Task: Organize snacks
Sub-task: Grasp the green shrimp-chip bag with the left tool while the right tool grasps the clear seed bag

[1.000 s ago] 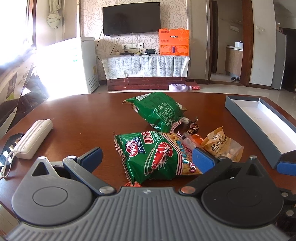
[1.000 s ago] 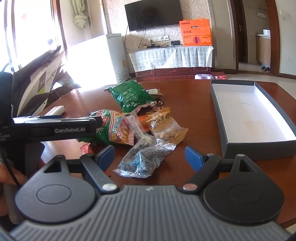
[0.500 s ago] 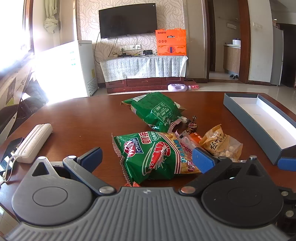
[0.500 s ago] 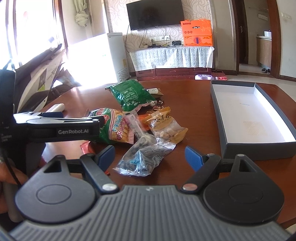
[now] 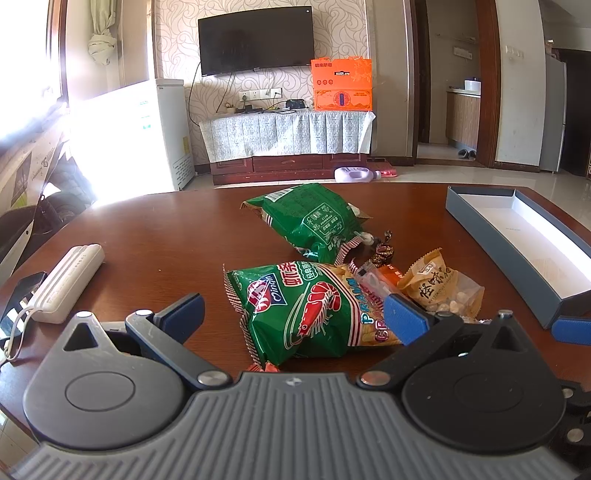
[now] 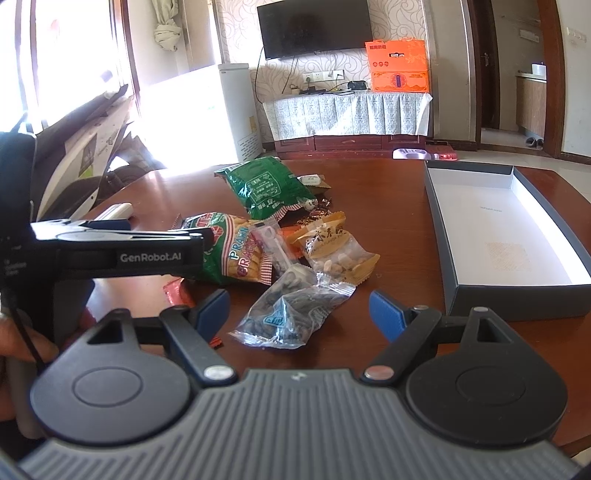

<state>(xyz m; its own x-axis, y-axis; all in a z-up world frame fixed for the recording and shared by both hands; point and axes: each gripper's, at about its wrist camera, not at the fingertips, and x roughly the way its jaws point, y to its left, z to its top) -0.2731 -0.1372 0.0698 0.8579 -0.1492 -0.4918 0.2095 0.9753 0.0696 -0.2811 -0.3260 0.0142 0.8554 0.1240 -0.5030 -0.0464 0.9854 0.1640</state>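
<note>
A home's living room: a flat television (image 5: 255, 40) hangs on patterned wallpaper at 12 o'clock above a low cabinet (image 5: 288, 162) draped with a cloth (an orange gift box (image 5: 341, 85) on top). A tied curtain (image 5: 100, 31) hangs at 10 o'clock, slippers (image 5: 466, 153) wait at 2 o'clock.

Snacks are lying together on the table (image 6: 388, 192), left of the box (image 6: 517, 306).
The prawn cracker bag (image 5: 306, 310) is sitting before the pea bag (image 5: 314, 221); the peanut packet (image 6: 336, 247) is lying right of it, the seed packet (image 6: 291, 314) nearest.
</note>
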